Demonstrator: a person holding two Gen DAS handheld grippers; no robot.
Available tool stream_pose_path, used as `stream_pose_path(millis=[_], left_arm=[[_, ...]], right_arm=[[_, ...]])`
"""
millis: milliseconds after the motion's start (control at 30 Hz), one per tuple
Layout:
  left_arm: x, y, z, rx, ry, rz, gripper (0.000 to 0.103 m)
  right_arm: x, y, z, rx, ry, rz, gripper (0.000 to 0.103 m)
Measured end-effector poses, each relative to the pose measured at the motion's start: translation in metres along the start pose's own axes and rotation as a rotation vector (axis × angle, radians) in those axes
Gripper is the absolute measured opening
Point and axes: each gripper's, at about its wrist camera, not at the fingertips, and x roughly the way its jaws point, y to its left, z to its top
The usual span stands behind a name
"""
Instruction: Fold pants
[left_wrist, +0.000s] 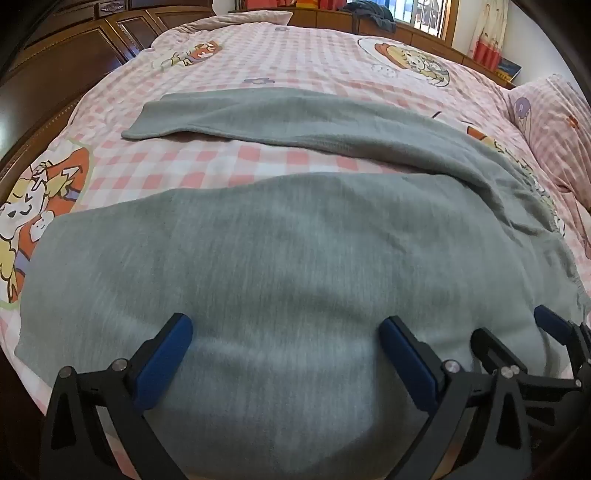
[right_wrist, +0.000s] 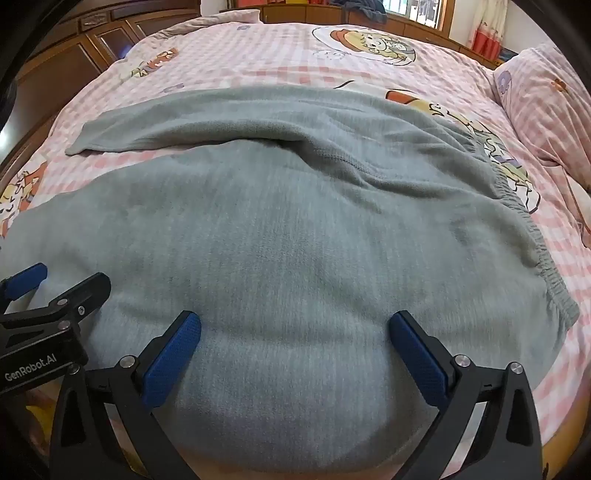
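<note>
Grey sweatpants (left_wrist: 280, 243) lie spread on the bed, one leg near me, the other leg (left_wrist: 229, 114) angled off to the far left. The elastic waistband (right_wrist: 532, 236) runs along the right side. My left gripper (left_wrist: 284, 328) hovers open over the near leg, nothing between its blue pads. My right gripper (right_wrist: 295, 325) is open too, just above the near leg close to the waist end. In the left wrist view the right gripper (left_wrist: 513, 328) shows at the right edge; in the right wrist view the left gripper (right_wrist: 66, 280) shows at the left edge.
The bed carries a pink checked cover (left_wrist: 295, 59) with cartoon prints. A pink pillow (right_wrist: 546, 110) lies at the right. Dark wooden cabinets (left_wrist: 66, 55) stand at the left, a wooden ledge with bundled clothes (left_wrist: 369, 11) and a window at the back.
</note>
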Motion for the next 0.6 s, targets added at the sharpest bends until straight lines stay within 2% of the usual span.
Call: stream_pose_path(millis=[67, 200, 300, 600], left_arm=[[0.0, 0.002, 0.0, 0.002, -0.004, -0.007, 0.103], [0.0, 0.011, -0.002, 0.016, -0.019, -0.021, 0.103], [-0.001, -0.001, -0.003, 0.038, -0.024, 0.02, 0.103], [-0.001, -0.003, -0.003, 0.033, -0.025, 0.015, 0.103]], right_arm=[[-0.007, 0.001, 0.0, -0.003, -0.04, -0.003, 0.103], [-0.009, 0.0, -0.002, -0.004, -0.051, -0.003, 0.103], [-0.008, 0.001, -0.002, -0.003, -0.052, -0.005, 0.103], [-0.01, -0.001, -0.003, -0.004, -0.053, -0.005, 0.103]])
